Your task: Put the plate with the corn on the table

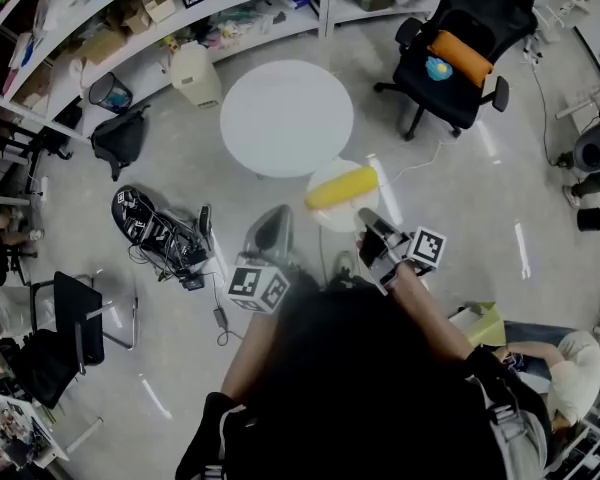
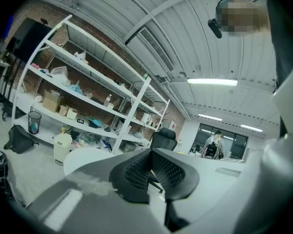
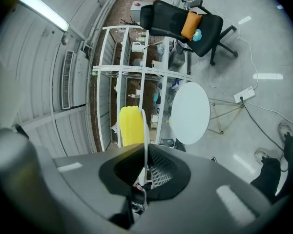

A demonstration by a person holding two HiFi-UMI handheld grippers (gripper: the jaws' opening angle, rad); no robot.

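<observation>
The corn [image 1: 342, 187] is yellow, the plate [image 1: 332, 220] and table [image 1: 287, 118] white.

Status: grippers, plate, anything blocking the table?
Right gripper shut on plate rim, corn on it. Left gripper shut, empty. Plate in the air by round table, not yet down. Nothing seen in the way.

Lab/workshop: cluttered white shelving [image 1: 130, 28] upper left, office chair [image 1: 460, 53] upper right, round table [image 1: 287, 118] centre, cables [image 1: 175, 248] on concrete floor [image 1: 480, 198].

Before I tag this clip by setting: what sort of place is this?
Probably a lab or workshop-style office. Long white shelving is crammed with boxes and supplies, a black office chair and a round white table stand on a bare concrete floor, and the ceiling is industrial.
</observation>
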